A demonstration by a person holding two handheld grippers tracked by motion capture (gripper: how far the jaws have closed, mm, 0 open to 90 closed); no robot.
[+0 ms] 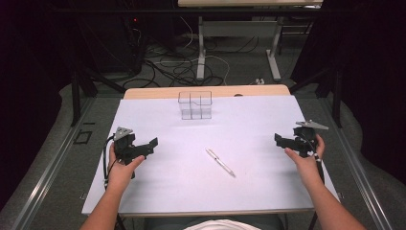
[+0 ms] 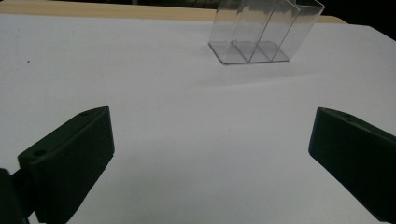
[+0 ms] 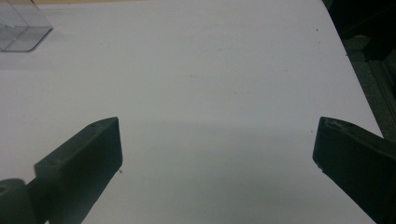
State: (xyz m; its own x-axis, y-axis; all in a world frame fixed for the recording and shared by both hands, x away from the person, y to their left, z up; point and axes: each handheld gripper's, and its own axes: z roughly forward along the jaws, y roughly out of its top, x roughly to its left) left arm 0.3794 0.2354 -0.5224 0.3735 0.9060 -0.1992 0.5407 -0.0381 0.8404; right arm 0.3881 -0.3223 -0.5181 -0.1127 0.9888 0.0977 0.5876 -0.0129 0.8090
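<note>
- The left gripper (image 1: 143, 147) rested at the left of the white tabletop (image 1: 158, 182), its jaws spread wide and empty; in the left gripper view only bare surface lay between them.
- The right gripper (image 1: 283, 140) sat at the far right edge, jaws likewise wide apart with nothing held.
- Both pointed inward toward the middle, which looked like a ready pose: each hand parked clear of the work so either could reach in.
- 1 pen (image 1: 220, 162) lay flat and slanted near the centre, between the 2 grippers and well apart from both, nearer the person than the holder.
- 1 clear plastic holder (image 1: 195, 105) stood upright toward the far edge; the left gripper view (image 2: 261, 32) showed dividers making perhaps 3 compartments, though the transparent walls made the count uncertain.
- It stood empty, so the pen was probably meant to go in it, a step not yet begun.
</note>
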